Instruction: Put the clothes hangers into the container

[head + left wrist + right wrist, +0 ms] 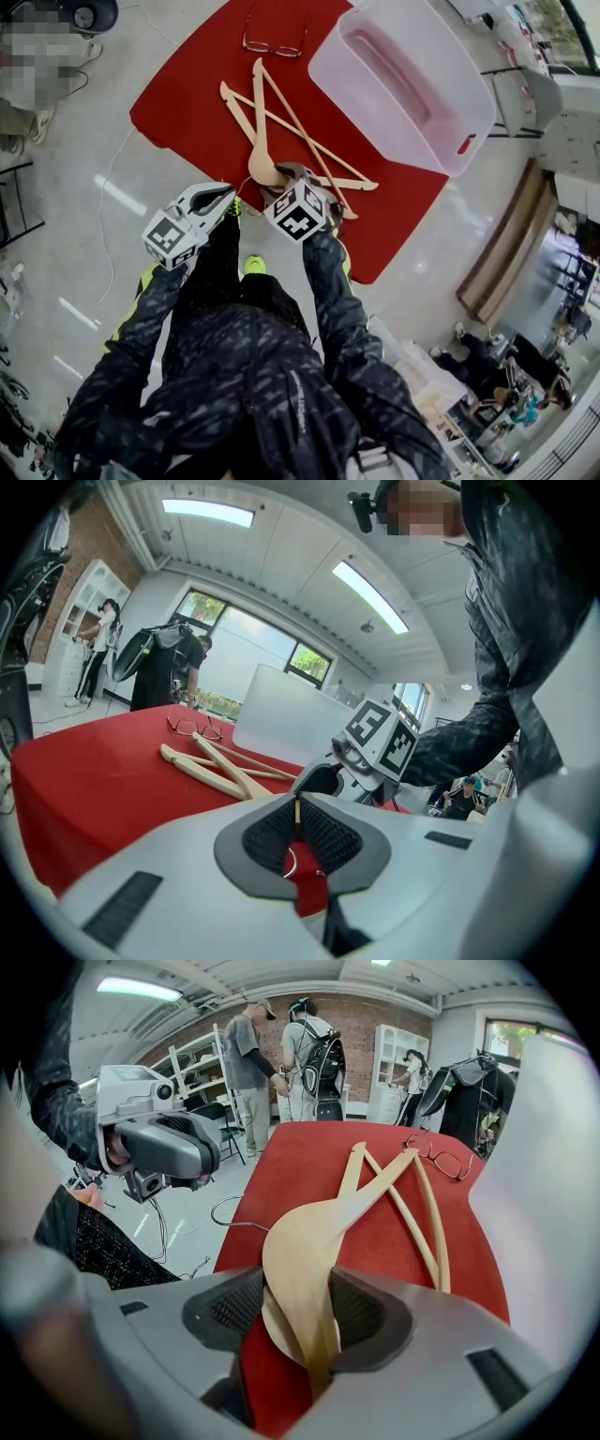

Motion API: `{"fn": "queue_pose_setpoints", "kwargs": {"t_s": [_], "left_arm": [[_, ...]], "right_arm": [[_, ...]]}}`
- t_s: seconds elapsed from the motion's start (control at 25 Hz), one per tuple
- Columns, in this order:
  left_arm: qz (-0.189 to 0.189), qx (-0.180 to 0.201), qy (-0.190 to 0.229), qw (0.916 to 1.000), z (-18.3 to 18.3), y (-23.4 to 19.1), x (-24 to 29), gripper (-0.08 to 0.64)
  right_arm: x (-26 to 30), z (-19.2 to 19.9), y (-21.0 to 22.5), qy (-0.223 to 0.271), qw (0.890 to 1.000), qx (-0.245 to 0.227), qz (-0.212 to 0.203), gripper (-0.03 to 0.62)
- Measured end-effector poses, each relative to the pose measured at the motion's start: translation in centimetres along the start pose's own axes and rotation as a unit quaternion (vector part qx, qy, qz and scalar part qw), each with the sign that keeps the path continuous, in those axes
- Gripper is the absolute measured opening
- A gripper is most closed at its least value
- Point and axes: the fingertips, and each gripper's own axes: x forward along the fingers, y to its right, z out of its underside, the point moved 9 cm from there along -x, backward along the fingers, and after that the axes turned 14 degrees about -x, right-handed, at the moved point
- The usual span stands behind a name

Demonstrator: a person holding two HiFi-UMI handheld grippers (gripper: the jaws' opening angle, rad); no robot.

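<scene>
Right hand-held gripper [298, 1305] pinches the pale wooden clothes hangers [309, 1241] on the red worktop [309, 1152]; left hand-held gripper [296, 827] beside it, pressed together.

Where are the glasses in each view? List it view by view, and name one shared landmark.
Head view: glasses at top centre, just beyond the hangers.
Left gripper view: glasses left of centre, behind the hangers.
Right gripper view: glasses at upper right, by the hangers' far ends.
Shared landmark: the crossed hangers.
</scene>
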Motion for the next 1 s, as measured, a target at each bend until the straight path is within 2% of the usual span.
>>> {"fn": "queue_pose_setpoints", "kwargs": {"t_s": [0.2,0.76,1.0], "left_arm": [[0.003,0.007,-0.002,1.0,-0.5,0.3,-0.4,0.012],[0.002,0.009,0.004,0.9999,-1.1,0.3,-0.8,0.012],[0.002,0.007,0.006,0.9999,-1.1,0.1,-1.5,0.012]], "right_arm": [[-0.4,-0.1,-0.5,-0.001,1.0,0.013,0.013,0.219],[-1.1,0.5,-1.1,-0.001,1.0,0.018,0.015,0.214],[-1.0,0.4,-1.6,-0.018,0.998,-0.006,0.056,0.215]]}}
